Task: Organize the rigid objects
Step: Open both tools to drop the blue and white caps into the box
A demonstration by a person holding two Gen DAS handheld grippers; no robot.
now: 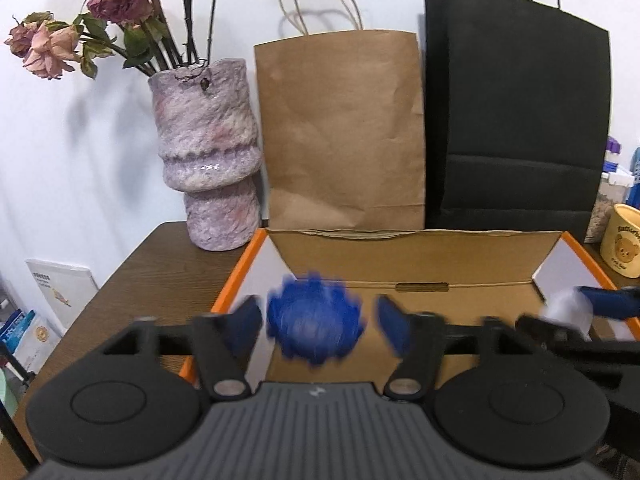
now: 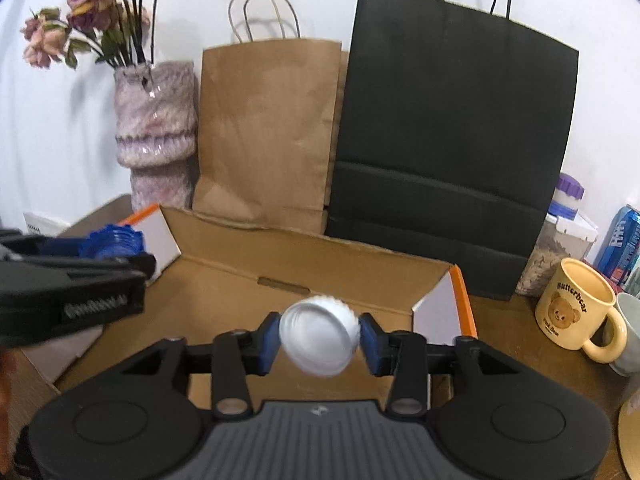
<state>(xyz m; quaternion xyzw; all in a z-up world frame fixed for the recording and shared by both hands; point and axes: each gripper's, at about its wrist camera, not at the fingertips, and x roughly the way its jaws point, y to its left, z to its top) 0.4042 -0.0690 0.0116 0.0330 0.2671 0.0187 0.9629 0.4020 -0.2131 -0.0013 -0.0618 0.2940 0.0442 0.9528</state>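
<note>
A blue toothed disc [image 1: 314, 320], blurred, hangs between the fingers of my left gripper [image 1: 318, 318] with a clear gap on each side; the jaws stand open over the open cardboard box [image 1: 400, 260] with orange edges. A white ridged lid [image 2: 318, 336], tilted and blurred, sits between the blue pads of my right gripper [image 2: 320, 338], which stand just off its rim over the same box [image 2: 248, 276]. Each view catches the other gripper: the right one [image 1: 596, 306] with the white lid [image 1: 568, 312], the left one [image 2: 108, 258] with the blue disc [image 2: 112, 240].
Behind the box stand a mauve vase [image 1: 208, 152] of dried roses, a brown paper bag [image 1: 340, 128] and a black paper bag [image 1: 516, 120]. A yellow bear mug [image 2: 576, 308], a second cup, a jar [image 2: 556, 248] and a can [image 2: 624, 240] crowd the right. Books [image 1: 60, 292] lie off the table's left.
</note>
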